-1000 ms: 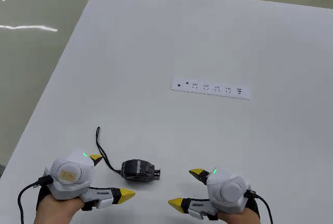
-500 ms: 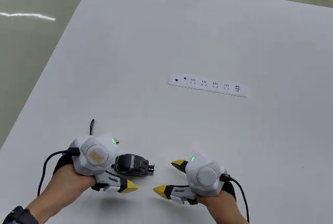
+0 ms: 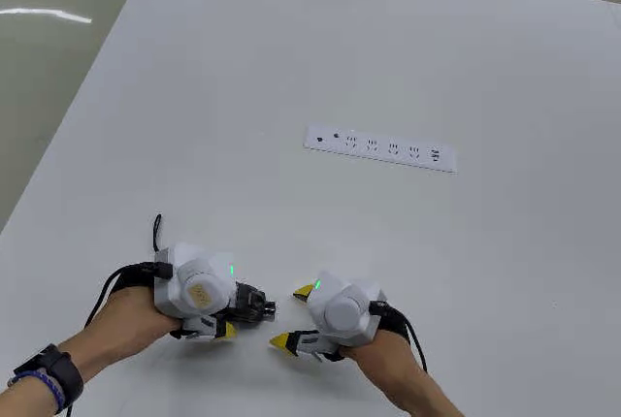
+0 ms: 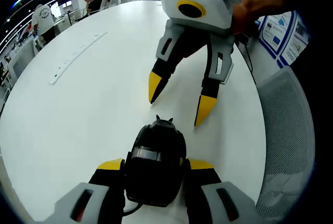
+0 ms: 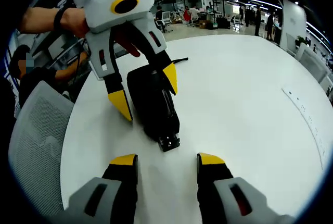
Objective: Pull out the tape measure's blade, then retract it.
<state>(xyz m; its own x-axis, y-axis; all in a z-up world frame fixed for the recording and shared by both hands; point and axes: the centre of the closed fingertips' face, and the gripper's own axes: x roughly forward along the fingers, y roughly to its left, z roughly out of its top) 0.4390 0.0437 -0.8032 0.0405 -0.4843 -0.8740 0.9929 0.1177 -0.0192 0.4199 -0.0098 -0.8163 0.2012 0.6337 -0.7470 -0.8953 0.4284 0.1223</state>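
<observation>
Tape measure: a black case lying flat on the tabletop, close to the near edge and toward the left side.
Blade tip: at the case's end, blade not drawn out, so the pull is not yet begun.
Long axis: roughly along the near edge, with the tip end facing the right-hand tongs.
Left gripper: jaws spread wide and standing on either side of the case, close against its flanks. I judge them set around it rather than clamped.
Right gripper: jaws apart and holding nothing. It faces the left one, and the blade tip lies just ahead of its jaws, in line with the gap.
Nearer hand: the left for the case, the right for the tip.
Next move, as a guess: the left clamps the case, then the right closes on the tip and draws away along the axis.
Strap: a black cord trailing behind the case, out of the pull's path.
Power strip: white, flat, well apart toward the middle of the tabletop.
In the way: nothing lies between the right jaws and the tip.
</observation>
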